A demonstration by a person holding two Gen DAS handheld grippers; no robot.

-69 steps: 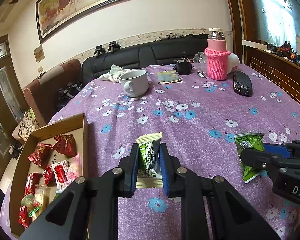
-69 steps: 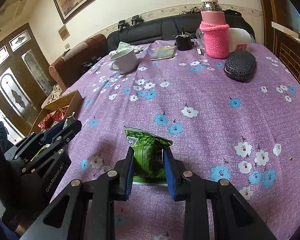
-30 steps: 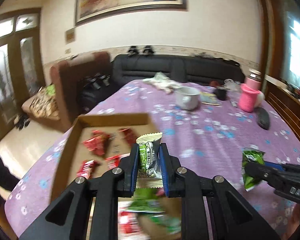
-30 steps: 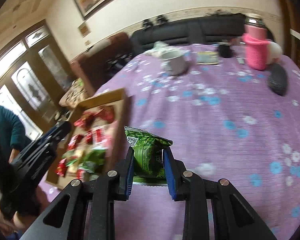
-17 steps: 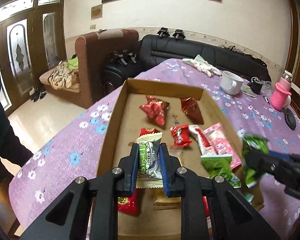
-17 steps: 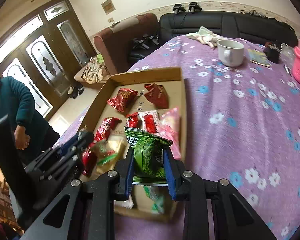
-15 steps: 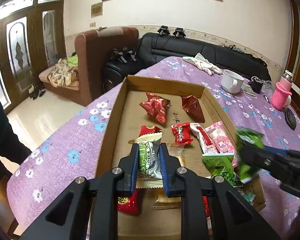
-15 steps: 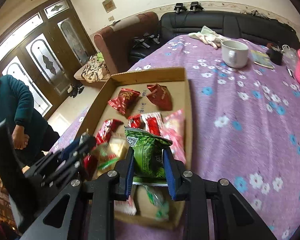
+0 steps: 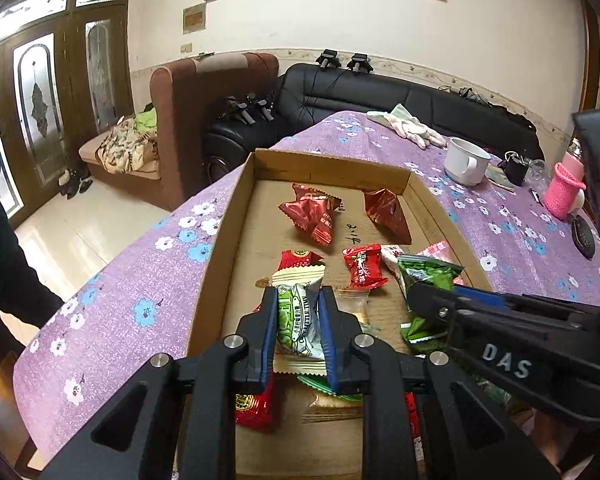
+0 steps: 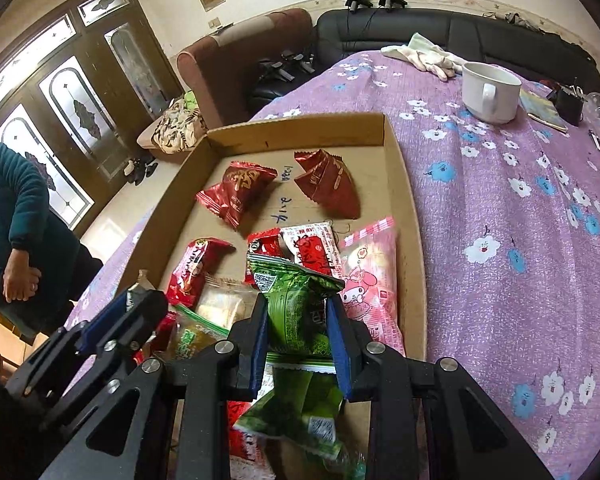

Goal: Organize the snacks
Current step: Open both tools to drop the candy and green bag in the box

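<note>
- Snack packets lie scattered in the cardboard box (image 9: pixel 236 208), which sits on the purple floral tablecloth (image 9: pixel 148 280).
- Left gripper (image 9: pixel 298 330): jaws clamped on a cream-and-green packet (image 9: pixel 298 312), held upright over the near half of the box.
- Right gripper (image 10: pixel 298 320): jaws clamped on a dark green packet (image 10: pixel 296 304), held above the box's near end.
- In the left wrist view, the right gripper enters from 3 o'clock, the green packet at its tip.
- Two red foil packets (image 10: pixel 240 192) lie toward 12 o'clock in the box; a pink cartoon packet (image 10: pixel 370 276) lies against the wall at 3 o'clock.
- White mug (image 10: pixel 490 92) stands on the cloth at 1 o'clock, well apart from the box.
- Packets under both grippers are partly hidden; their print is unreadable.
- The near box wall is cut off by the gripper bodies.
</note>
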